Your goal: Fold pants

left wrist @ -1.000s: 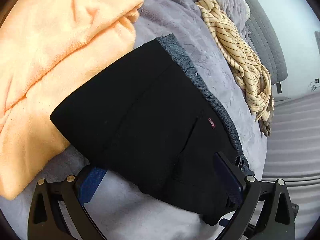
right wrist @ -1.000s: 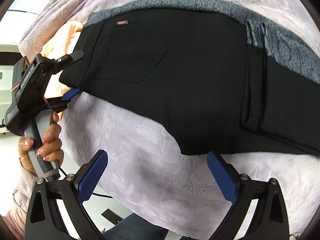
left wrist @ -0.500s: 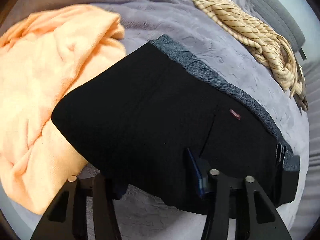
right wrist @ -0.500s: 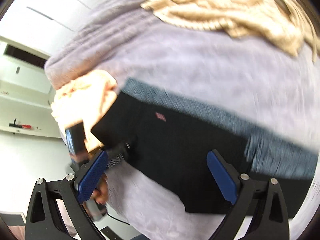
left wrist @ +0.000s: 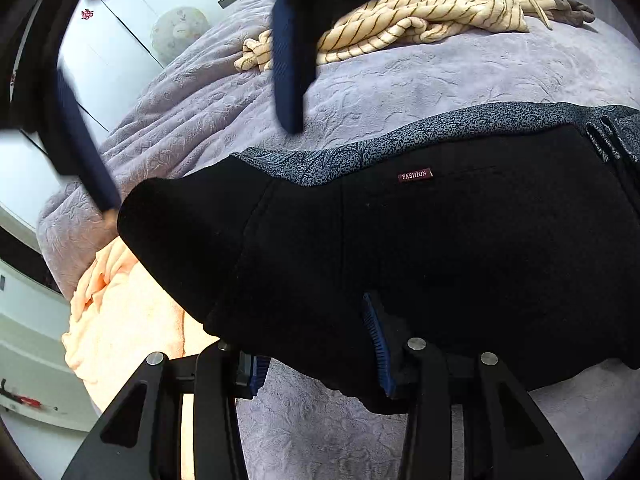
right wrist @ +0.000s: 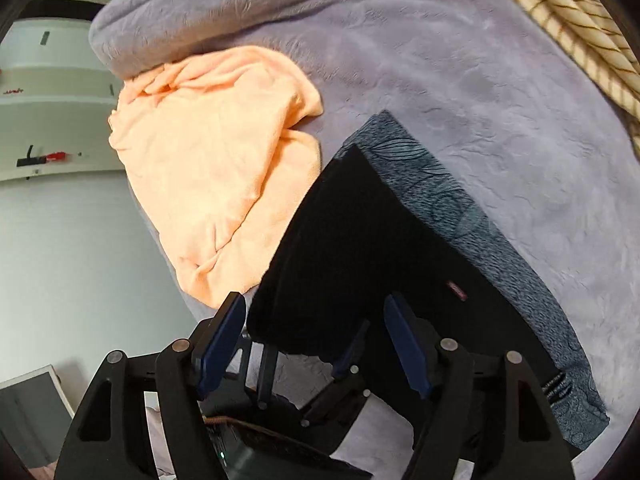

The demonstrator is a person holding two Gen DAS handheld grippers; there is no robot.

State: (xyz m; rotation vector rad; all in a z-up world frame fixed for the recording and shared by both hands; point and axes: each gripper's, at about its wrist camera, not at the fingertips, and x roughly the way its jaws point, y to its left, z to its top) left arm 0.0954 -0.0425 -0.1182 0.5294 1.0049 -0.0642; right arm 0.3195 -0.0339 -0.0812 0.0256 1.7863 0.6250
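Note:
Black pants (left wrist: 460,248) with a grey patterned lining (left wrist: 400,140) and a small red label lie folded on the lilac blanket (left wrist: 440,76). My left gripper (left wrist: 312,332) pinches their near edge, its jaws still closing on the cloth, which bulges up at the left corner. In the right wrist view the left gripper (right wrist: 308,356) shows low down, clamped on that same edge. My right gripper (right wrist: 316,300) hovers just above it, jaws closing, the pants' corner (right wrist: 340,240) beyond the pads without touching them. Its blue fingers (left wrist: 288,60) hang blurred above the pants in the left wrist view.
A crumpled orange towel (right wrist: 208,160) lies against the pants' left end, near the bed's edge. A cream striped garment (left wrist: 420,12) is bunched at the far side of the blanket. White cabinets (right wrist: 52,120) stand beyond the bed.
My left gripper went from wide open to shut on the pants' near edge and rolled, raising the corner. My right gripper swung over to the pants' left end, above the left gripper, and narrowed.

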